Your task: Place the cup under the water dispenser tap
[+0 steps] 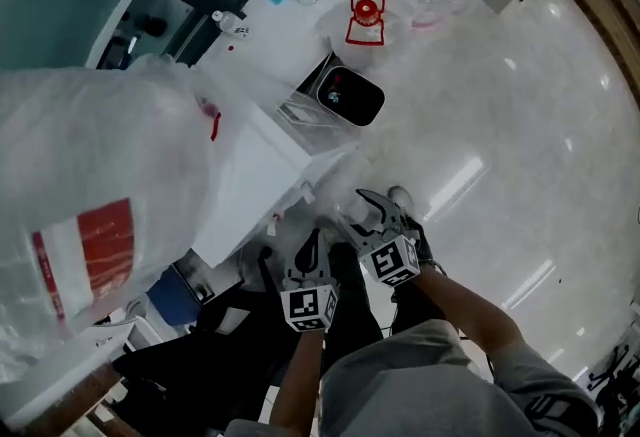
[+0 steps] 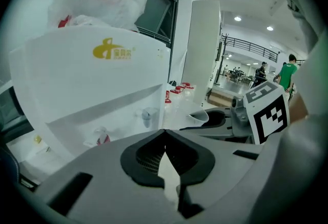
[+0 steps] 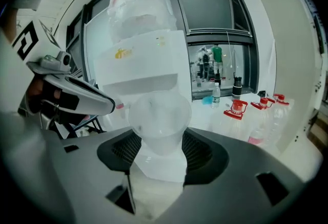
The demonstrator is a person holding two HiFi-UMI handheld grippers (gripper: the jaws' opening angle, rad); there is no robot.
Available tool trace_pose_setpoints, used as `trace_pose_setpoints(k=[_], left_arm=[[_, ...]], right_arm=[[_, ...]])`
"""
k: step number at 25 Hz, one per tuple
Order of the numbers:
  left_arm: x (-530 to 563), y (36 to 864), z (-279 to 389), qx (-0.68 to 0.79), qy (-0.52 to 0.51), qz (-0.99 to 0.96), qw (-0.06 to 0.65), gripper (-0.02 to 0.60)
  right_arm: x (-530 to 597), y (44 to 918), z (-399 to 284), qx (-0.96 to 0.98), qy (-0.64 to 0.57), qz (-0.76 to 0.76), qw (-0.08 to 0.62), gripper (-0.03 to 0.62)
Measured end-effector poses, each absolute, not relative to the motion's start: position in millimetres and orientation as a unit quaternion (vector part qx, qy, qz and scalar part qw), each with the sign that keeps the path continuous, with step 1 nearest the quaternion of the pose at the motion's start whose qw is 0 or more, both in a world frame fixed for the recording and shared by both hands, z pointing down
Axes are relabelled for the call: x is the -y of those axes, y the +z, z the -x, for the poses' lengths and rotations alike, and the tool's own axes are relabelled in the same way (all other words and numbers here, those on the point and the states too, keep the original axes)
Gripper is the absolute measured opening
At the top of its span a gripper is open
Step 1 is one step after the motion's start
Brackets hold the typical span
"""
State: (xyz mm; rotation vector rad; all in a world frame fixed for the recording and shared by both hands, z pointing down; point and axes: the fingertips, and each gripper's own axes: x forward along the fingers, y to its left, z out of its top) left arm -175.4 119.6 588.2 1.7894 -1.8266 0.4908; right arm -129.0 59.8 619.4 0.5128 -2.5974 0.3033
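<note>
1. Right gripper [image 3: 161, 142]: jaws stand wide and are clamped on a clear plastic cup [image 3: 160, 115]. The cup is upright, mouth up.
2. Left gripper [image 2: 164, 133]: jaws are brought together at the tips, with nothing between them.
3. Cup location: held in front of the white water dispenser [image 2: 92, 89], beside the left gripper and apart from the dispenser. It is not yet under a tap.
4. Dispenser: the blue tap [image 2: 148, 115] and red tap [image 2: 101, 137] sit in its front recess. A bag-wrapped bottle [image 1: 90, 175] is on top.
5. Surroundings: bottles with red caps [image 1: 366, 13] stand beyond the dispenser.
</note>
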Motion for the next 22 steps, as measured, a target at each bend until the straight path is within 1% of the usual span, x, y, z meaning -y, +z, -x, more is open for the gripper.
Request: trace_pose_setpoints(k=[8,22], left_arm=[[-127.8,610.8,186.9,0.655,0.201,-0.677,0.268,0.011],[-143.5,664.0,202.3,0.644,0.224,-0.676,0.279,0.011]], right_arm=[[-73.5,653.4,141.8,0.941,0.122,-0.205,0.241,0.245],[-71.2,756.0,186.1,0.936,0.12,-0.202,0.263,0.245]])
